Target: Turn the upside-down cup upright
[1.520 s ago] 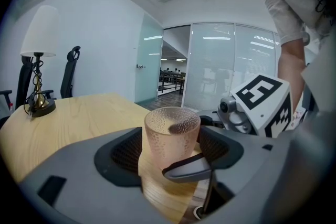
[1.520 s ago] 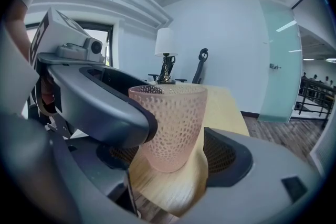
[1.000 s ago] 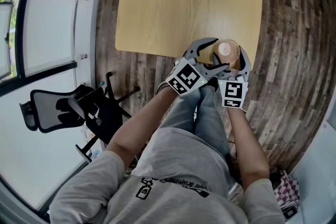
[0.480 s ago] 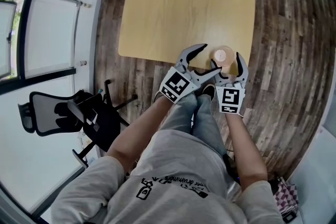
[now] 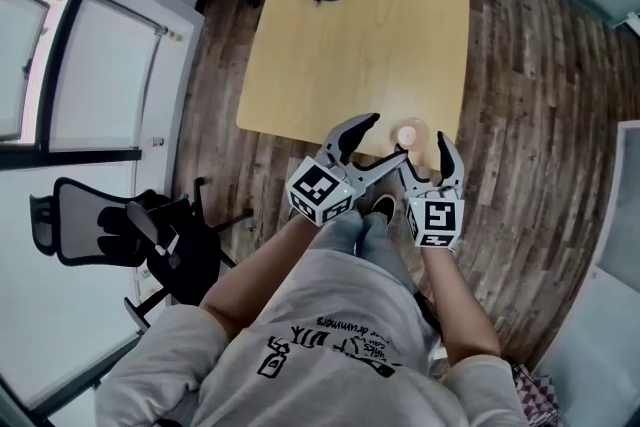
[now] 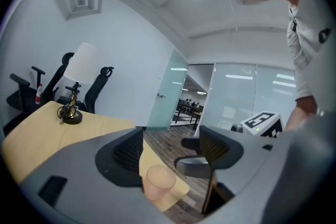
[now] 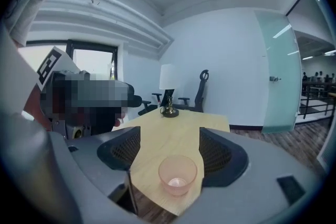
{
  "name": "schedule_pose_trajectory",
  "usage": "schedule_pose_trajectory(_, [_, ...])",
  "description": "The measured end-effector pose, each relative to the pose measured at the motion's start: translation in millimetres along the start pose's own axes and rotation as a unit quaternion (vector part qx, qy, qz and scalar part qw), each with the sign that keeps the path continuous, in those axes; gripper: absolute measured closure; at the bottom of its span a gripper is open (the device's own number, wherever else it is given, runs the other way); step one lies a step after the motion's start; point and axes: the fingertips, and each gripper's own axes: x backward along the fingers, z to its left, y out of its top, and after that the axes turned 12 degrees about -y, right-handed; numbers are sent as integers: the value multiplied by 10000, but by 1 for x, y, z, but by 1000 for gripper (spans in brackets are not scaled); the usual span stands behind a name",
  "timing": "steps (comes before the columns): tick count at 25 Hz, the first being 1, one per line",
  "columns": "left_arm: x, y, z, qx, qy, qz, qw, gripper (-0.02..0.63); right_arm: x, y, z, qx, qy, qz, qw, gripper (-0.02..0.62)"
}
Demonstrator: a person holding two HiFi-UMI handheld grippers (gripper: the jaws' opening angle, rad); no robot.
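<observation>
Since earlier frame, left gripper (image 5: 388,136) backing off cup (image 5: 409,132), jaws apart, empty; cup standing mouth-up at near edge of table (image 5: 350,35); right gripper (image 5: 426,151) likewise retreating, gaping, holding nothing; uprighting judged done; next move calling for clean withdrawal without nudging cup.

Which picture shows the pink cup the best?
The right gripper view: the pink cup stands close and whole, open mouth up, on the table corner. The left gripper view shows only the cup's upper part. The head view shows the cup small, from above.
</observation>
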Motion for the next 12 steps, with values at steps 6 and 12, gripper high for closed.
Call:
schedule_pose_trajectory(6, [13, 41, -25, 280, -66, -436, 9986, 424, 28, 41, 4, -138, 96, -105, 9998, 363])
schedule_pose_trajectory(12, [23, 72, -51, 259, -149, -628, 9976, 570, 62, 71, 8, -345, 134, -165, 9992, 516])
